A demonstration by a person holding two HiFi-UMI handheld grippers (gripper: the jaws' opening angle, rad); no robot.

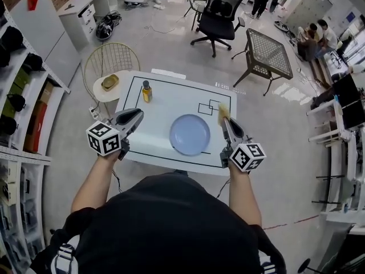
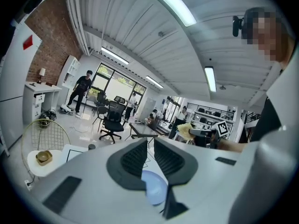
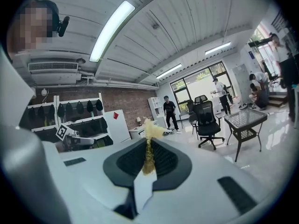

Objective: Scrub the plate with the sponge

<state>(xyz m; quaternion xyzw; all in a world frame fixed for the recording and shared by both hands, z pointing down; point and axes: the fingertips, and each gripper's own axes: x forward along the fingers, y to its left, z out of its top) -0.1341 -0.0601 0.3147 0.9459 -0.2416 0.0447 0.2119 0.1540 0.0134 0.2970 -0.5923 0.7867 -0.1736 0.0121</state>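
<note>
Right tongs (image 3: pixel 148 155) pinch the yellow sponge (image 3: pixel 149 127), which is squashed thin and so looks soft and light. Left tongs (image 2: pixel 149 146) stand slightly parted and empty. The blue plate (image 1: pixel 190 134) lies mid-worktop (image 1: pixel 165 93) between them. Stiff and smooth, it probably slides, so steady its left rim.

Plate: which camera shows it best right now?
The head view: the whole blue plate lies unobstructed on the white table. The left gripper view catches only a sliver of it through the gap between its jaws. The right gripper view shows the sponge in its jaws, but no plate.
</note>
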